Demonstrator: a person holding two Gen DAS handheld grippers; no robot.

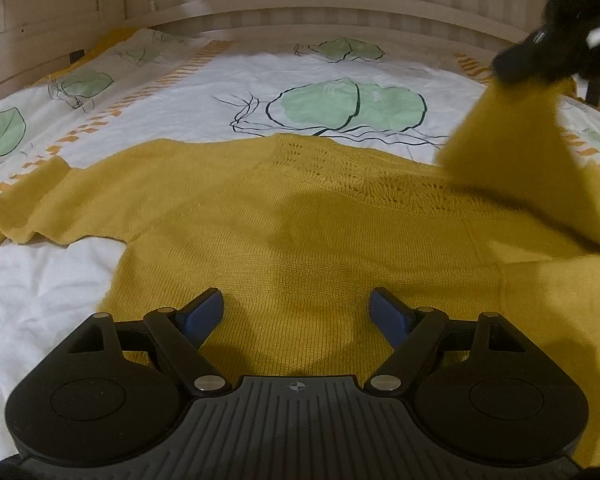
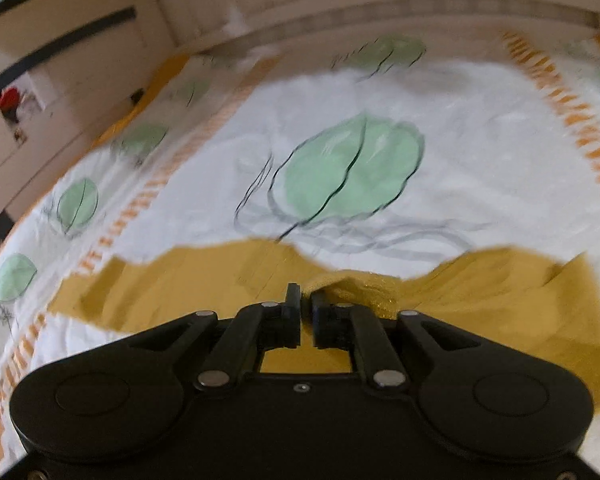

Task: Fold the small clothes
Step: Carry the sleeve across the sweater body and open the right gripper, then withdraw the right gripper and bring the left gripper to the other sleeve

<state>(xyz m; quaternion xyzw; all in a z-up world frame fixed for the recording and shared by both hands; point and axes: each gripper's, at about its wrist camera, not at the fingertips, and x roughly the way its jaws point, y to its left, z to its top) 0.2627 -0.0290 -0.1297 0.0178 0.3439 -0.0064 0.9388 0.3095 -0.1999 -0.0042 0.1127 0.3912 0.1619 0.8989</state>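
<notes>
Sweater (image 1: 300,216), mustard-yellow knit, lies spread flat on the bed w/ fine vertical ribbing across the body and an openwork lace band near the neckline. One short sleeve (image 1: 24,204) stretches out flat to the left, its cuff edge slightly rolled. The opposite sleeve (image 1: 528,160) is lifted off the bed and hangs as a taut triangular flap, folding in over the body.

Bed cover (image 1: 228,80) is white, lightly wrinkled cotton-like fabric, printed w/ pale green leaves outlined in thin black lines, plus orange dashed stripes down both sides. Pale wood headboard (image 1: 300,4) w/ vertical slats curves behind.

Left hand-held gripper (image 1: 298,312): black body, blue pads (image 1: 204,312), jaws spread wide w/ nothing between them, held low and level over the sweater's lower body, pointing toward the headboard.

Right hand-held gripper (image 2: 306,308): jaws pinched nearly together, clamping a bunched fold of the yellow knit at the tips. In the left wrist view it's a dark blurred shape (image 1: 548,48) up at top right, raised above the bed, w/ the lifted sleeve hanging from it. Right wrist view is motion-blurred.
</notes>
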